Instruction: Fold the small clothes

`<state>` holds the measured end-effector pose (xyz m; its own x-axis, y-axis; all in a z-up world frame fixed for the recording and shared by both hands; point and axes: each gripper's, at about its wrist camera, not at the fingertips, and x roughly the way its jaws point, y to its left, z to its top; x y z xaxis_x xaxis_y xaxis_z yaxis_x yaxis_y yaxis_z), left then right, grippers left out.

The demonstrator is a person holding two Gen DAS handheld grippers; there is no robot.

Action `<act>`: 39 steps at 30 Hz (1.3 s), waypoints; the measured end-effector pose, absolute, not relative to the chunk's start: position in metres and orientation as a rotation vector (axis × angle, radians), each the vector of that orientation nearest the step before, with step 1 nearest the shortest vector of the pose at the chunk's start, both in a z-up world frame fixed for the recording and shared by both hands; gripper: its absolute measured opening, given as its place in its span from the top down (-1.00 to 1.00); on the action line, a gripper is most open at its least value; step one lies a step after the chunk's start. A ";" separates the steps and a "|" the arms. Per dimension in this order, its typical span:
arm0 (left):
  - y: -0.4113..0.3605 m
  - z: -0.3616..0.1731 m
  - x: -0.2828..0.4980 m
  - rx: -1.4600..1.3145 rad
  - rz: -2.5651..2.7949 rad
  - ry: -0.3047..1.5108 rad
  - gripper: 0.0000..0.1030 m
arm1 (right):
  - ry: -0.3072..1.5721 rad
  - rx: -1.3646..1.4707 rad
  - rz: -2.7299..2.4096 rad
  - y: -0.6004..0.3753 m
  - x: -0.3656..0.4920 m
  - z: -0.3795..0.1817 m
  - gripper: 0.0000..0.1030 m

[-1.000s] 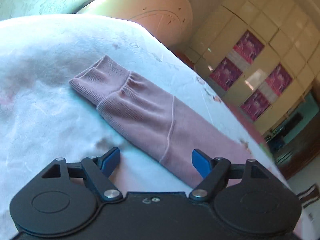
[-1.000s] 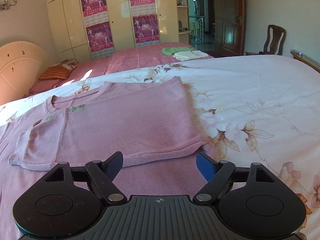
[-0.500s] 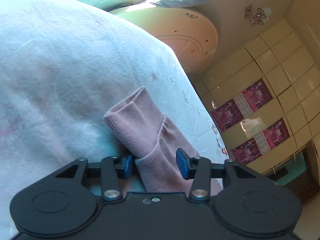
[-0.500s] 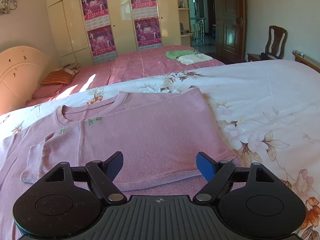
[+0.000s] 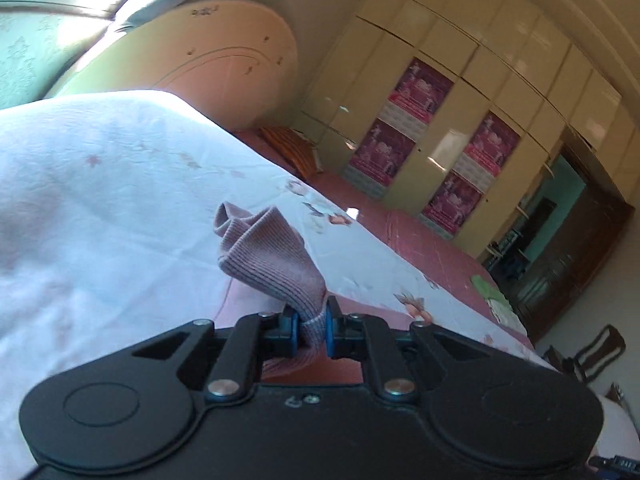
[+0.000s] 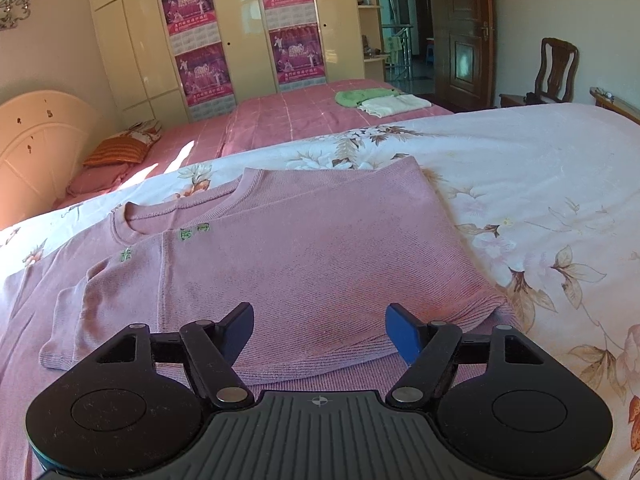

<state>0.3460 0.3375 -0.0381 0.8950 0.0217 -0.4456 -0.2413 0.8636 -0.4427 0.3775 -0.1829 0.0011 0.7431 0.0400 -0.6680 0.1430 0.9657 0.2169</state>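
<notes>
In the left wrist view, the sleeve cuff [image 5: 272,264] of the pink sweater is pinched as the left tongs [image 5: 309,330] are closing, raised off the floral bedspread [image 5: 100,208]. In the right wrist view, the right tongs [image 6: 320,330] are seen apart and slowly closing with nothing between them, over the hem of the pink sweater [image 6: 304,248], whose body stretches away toward the collar, so the sleeve is judged to be carried across it.

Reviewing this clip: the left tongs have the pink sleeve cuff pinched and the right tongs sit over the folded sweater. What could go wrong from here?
1. The left tongs, closing, pinch only a narrow bunch of the sleeve cuff; a pull across the bed might slip it free.
2. Dragging the sleeve may tug the sweater and spoil the fold already made, since nothing pins it: the right tongs hold nothing between their wide jaws.
3. The cuff is twisted, so it could land crumpled.
</notes>
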 end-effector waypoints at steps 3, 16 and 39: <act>0.293 -0.041 0.355 -0.491 0.053 0.464 0.78 | 0.725 0.273 -0.046 -0.181 0.375 0.003 -0.41; 0.134 -0.063 0.414 -0.363 -0.216 0.569 0.78 | 0.725 0.353 0.015 -0.184 0.368 0.007 -0.41; 0.157 -0.071 0.342 -0.236 -0.042 0.613 -0.53 | 0.772 0.659 0.290 -0.127 0.382 -0.001 -0.29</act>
<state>0.3417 0.1567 -0.0711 0.8177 -0.1089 -0.5653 -0.0306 0.9723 -0.2315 0.3825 -0.1267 -0.0014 0.6907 0.4705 -0.5491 -0.0072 0.7638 0.6454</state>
